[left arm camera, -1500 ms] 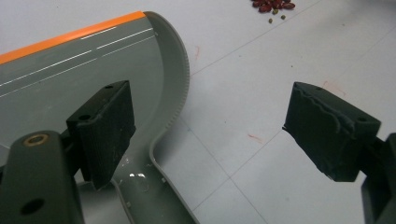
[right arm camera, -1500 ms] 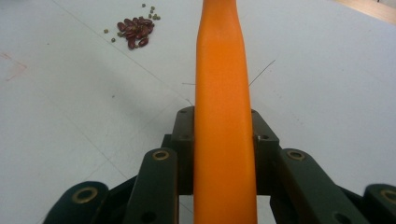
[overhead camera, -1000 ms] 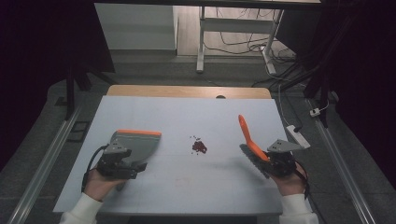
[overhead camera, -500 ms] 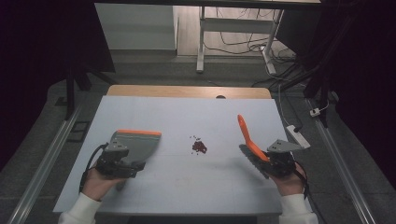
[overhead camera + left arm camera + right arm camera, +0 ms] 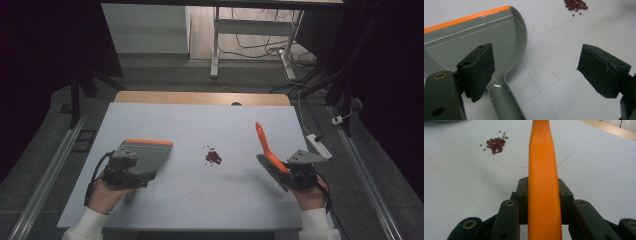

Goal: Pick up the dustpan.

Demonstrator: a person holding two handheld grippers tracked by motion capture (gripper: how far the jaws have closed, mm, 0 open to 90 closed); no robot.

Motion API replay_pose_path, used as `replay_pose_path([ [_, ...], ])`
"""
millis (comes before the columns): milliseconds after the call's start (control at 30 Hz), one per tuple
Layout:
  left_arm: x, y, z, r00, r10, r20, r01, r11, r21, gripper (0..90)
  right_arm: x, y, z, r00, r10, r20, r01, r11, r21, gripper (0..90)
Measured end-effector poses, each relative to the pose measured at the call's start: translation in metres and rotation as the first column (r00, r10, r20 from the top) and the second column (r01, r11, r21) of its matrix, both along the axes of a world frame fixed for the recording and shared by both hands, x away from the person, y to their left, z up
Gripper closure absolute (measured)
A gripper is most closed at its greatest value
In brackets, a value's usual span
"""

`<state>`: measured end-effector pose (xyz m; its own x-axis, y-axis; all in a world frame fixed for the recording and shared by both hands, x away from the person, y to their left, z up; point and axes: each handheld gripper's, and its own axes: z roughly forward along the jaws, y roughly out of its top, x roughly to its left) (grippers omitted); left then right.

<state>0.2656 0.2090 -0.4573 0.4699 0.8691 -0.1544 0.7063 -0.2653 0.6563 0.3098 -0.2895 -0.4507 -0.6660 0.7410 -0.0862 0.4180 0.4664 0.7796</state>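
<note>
Landmark: bean pile (image 5: 213,157), mid-table.

Nearest, right of pile: right gripper (image 5: 295,172) clenched on orange brush handle (image 5: 543,177), handle pointing up and away.

Left of pile: left gripper (image 5: 125,172) released, jaws spread over grey dustpan (image 5: 471,42) handle, not gripping.

Dustpan's orange lip faces away; pile well apart.

Change since a second ago: almost none, both hands steady. Likely pause before sweeping; beans unswept.

Overhead plus close views; beans (image 5: 213,157) shared.
</note>
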Motion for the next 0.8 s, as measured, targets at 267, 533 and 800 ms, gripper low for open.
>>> replay_pose_path([
  [267,0.009,-0.007,0.008,0.9947,0.101,-0.018,-0.100,0.9941,0.041,14.7,-0.001,-0.002,0.003,1.0000,0.007,0.005,-0.007,1.000,0.016,70.0],
  [533,0.016,0.011,-0.006,0.9758,0.194,-0.101,-0.191,0.9808,0.042,16.7,0.000,-0.001,0.002,1.0000,0.007,0.004,-0.007,1.000,0.011,70.0],
  [800,0.014,0.019,-0.016,0.9618,0.186,-0.201,-0.182,0.9826,0.038,14.6,0.000,0.002,0.000,0.9998,0.017,-0.002,-0.017,1.000,0.002,70.0],
])
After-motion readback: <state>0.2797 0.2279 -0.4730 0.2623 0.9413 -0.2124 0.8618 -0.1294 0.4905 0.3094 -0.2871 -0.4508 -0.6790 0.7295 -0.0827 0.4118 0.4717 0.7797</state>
